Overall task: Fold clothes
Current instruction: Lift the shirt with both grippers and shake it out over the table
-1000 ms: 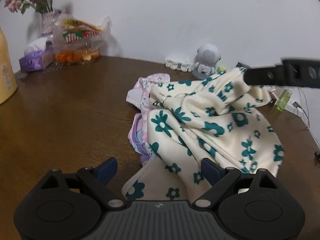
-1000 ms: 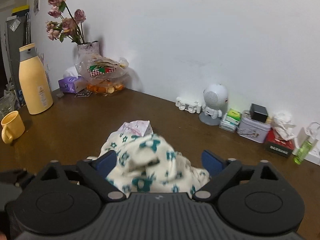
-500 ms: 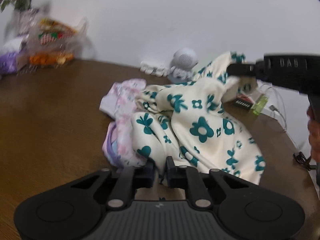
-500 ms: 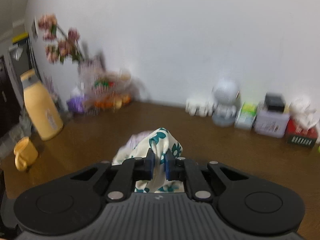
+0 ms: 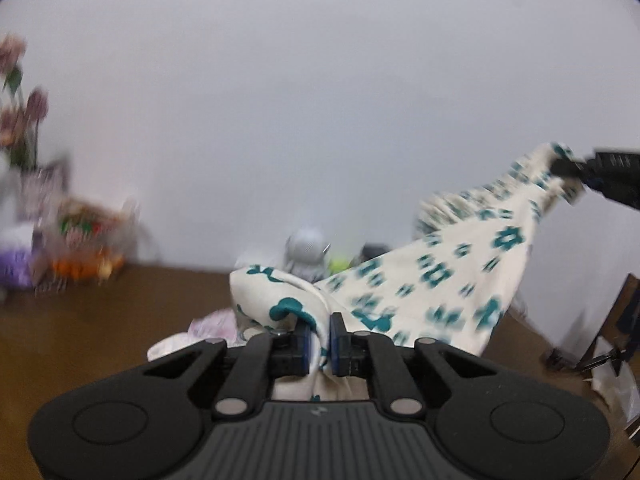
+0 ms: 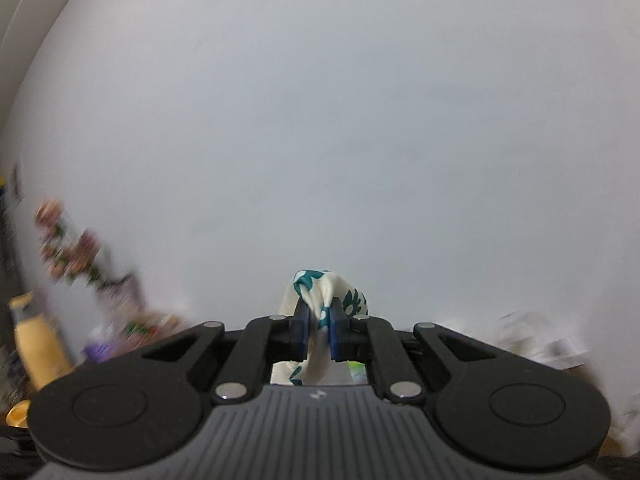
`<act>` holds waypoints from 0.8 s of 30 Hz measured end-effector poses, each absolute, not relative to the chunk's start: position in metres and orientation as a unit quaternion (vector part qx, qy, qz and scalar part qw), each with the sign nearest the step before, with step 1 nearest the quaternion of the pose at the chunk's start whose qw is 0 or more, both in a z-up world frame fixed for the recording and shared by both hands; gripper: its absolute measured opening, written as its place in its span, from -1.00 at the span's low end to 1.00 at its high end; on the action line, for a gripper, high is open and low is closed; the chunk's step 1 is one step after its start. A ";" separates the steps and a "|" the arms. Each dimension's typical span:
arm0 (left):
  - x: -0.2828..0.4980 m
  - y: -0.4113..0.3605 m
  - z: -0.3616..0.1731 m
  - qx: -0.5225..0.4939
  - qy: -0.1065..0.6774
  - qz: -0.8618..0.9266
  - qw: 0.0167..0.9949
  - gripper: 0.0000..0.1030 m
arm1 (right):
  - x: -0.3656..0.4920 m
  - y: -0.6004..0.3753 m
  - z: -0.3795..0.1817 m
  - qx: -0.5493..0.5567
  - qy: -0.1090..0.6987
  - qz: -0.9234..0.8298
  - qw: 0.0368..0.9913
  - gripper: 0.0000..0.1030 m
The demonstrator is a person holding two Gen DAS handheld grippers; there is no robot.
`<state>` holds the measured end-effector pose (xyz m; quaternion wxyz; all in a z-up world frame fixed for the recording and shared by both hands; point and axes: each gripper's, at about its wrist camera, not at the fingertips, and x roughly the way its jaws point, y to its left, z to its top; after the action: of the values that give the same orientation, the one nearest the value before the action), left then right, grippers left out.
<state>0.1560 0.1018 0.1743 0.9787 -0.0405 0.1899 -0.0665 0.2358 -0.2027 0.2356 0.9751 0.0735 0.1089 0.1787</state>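
Both grippers are seen clamped on one piece of clothing, a cream garment [image 5: 436, 280] printed with teal flowers. Between the blue pads of the left gripper [image 5: 319, 340] a bunched fold of the cloth is pinched, and from there the fabric is stretched up and to the right, where its far corner is held by the right gripper [image 5: 576, 168], seen at the edge of the left wrist view. In the right wrist view a small tuft of the same garment [image 6: 324, 300] is squeezed between the closed pads of the right gripper [image 6: 320, 330], with more cloth hanging below them. The garment is thus held in the air above the brown table [image 5: 100, 320], spread between the two grippers.

Beneath it, a pale pink and lilac piece of clothing [image 5: 208, 328] is left lying on the table. Behind the cloth a small white robot figure [image 5: 306, 252] is partly hidden. At the far left, heavily blurred, a clear bag of snacks [image 5: 84, 236] and dried flowers [image 5: 20, 92] are made out against the white wall [image 5: 320, 100]. In the right wrist view a yellow bottle [image 6: 38, 344] is visible at the left edge.
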 end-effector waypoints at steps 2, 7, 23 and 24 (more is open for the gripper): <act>0.144 0.086 0.174 -0.034 0.186 -0.090 0.978 -0.85 | 0.218 -0.242 0.240 0.077 0.102 0.148 0.981 -0.84; 0.116 0.045 0.136 -0.005 0.238 -0.159 0.958 -0.85 | 0.178 -0.311 0.197 0.034 0.188 0.087 0.978 -0.84; 0.101 0.051 0.084 0.014 0.381 -0.147 0.913 0.30 | 0.094 -0.383 0.097 0.091 0.338 0.058 0.935 0.04; 0.104 0.050 0.090 0.015 0.375 -0.143 0.916 0.36 | 0.097 -0.382 0.103 0.082 0.328 0.066 0.939 0.09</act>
<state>0.1036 0.0502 0.0898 0.9158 0.0149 0.3750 -0.1432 0.0971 -0.3816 0.1032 0.9389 0.0820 0.3276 0.0663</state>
